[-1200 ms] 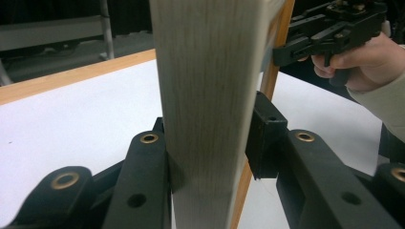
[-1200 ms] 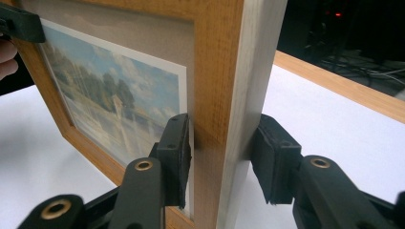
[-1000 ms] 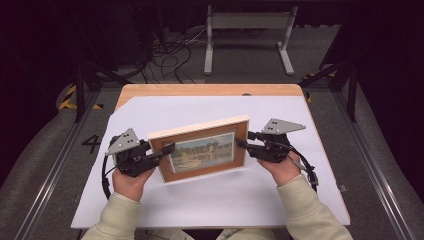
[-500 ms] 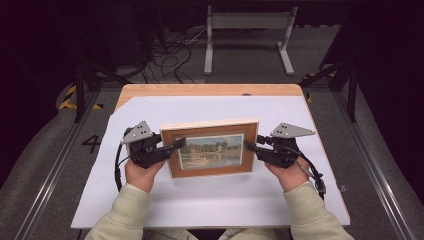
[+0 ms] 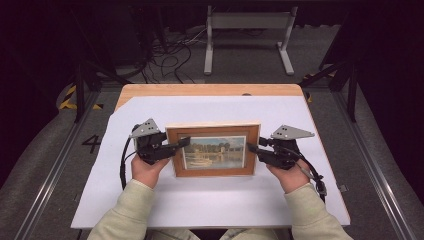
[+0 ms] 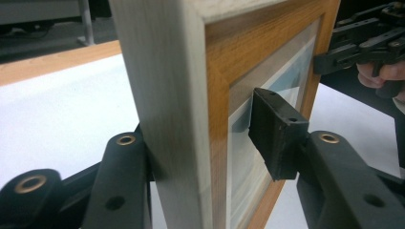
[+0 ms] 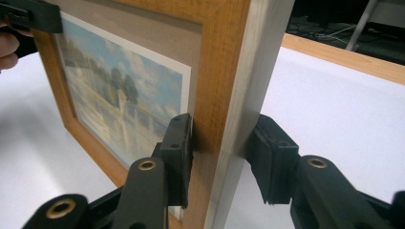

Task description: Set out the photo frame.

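Observation:
A wooden picture frame (image 5: 215, 150) with a river painting stands on its lower edge on the white sheet (image 5: 210, 205), face tilted toward me. My left gripper (image 5: 182, 142) straddles its left side. In the left gripper view (image 6: 205, 143) the front pad (image 6: 277, 133) stands just off the glass while the other jaw sits behind the frame (image 6: 172, 95); these jaws have just been opening. My right gripper (image 5: 251, 148) is shut on the frame's right side. In the right gripper view (image 7: 224, 157) its pads press on the front and back of the frame (image 7: 224, 71).
The white sheet covers most of a wooden table whose bare far edge (image 5: 210, 90) shows. Beyond it on the floor stand a grey metal stand (image 5: 247, 30) and loose cables (image 5: 170, 50). Metal rails (image 5: 55, 165) run along both sides of the table.
The frame has swung from skewed to square with the table and shifted right. My left hand moved right with it, and its jaws have opened off the frame. The right gripper keeps its grip.

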`<move>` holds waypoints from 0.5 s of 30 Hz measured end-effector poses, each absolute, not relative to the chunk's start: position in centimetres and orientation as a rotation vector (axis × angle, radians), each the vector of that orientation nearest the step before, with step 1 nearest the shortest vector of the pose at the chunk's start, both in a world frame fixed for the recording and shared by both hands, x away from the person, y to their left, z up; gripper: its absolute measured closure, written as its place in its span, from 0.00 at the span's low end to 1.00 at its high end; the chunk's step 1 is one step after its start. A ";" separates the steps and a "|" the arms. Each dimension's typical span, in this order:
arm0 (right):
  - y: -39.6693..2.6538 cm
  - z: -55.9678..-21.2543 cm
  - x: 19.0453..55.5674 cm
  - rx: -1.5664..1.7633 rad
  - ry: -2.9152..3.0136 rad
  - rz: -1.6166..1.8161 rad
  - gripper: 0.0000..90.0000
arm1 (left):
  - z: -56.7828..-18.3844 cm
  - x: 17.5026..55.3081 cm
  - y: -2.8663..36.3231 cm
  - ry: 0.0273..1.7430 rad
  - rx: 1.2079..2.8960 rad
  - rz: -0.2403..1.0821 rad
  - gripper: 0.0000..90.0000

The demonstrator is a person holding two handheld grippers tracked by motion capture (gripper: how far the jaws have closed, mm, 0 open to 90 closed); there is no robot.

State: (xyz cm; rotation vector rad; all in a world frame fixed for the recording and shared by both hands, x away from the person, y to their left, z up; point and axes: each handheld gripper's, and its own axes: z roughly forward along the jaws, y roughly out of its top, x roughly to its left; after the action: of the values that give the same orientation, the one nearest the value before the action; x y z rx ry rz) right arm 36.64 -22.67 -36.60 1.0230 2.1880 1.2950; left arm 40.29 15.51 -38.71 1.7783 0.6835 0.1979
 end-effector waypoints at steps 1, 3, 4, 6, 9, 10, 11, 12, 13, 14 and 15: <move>-22.6 -36.6 36.6 1.022 2.186 1.296 0.68 | -38.7 40.4 15.5 0.686 1.774 0.196 0.59; -22.6 -36.5 36.5 1.021 2.186 1.296 0.68 | -38.8 40.5 15.5 0.684 1.775 0.200 0.58; -22.6 -36.5 36.5 1.024 2.187 1.301 0.68 | -38.7 40.4 15.5 0.689 1.776 0.195 0.58; -22.7 -36.6 36.5 1.023 2.191 1.305 0.69 | -38.7 40.3 15.4 0.679 1.779 0.203 0.58; -23.0 -36.8 36.3 1.023 2.201 1.305 0.69 | -38.5 39.9 15.2 0.665 1.799 0.219 0.58; -23.0 -36.9 36.3 1.023 2.202 1.306 0.69 | -38.5 39.8 15.1 0.666 1.803 0.217 0.58; -23.1 -37.0 36.2 1.025 2.206 1.304 0.69 | -38.4 39.7 15.0 0.665 1.806 0.224 0.58; -23.2 -37.0 36.2 1.026 2.207 1.305 0.69 | -38.4 39.6 14.9 0.662 1.811 0.227 0.58; -23.2 -37.1 36.2 1.030 2.210 1.305 0.69 | -38.3 39.5 14.9 0.661 1.814 0.231 0.58; -23.3 -37.2 36.2 1.026 2.209 1.306 0.69 | -38.3 39.4 14.8 0.662 1.817 0.234 0.57; -23.3 -37.2 36.1 1.024 2.210 1.313 0.69 | -38.3 39.3 14.8 0.665 1.818 0.239 0.57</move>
State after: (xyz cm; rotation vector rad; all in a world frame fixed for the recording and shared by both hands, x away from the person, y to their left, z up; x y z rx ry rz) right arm 36.11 -23.32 -37.24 1.0243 2.2095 1.3130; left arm 39.33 14.80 -38.29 1.8185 0.6646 0.2393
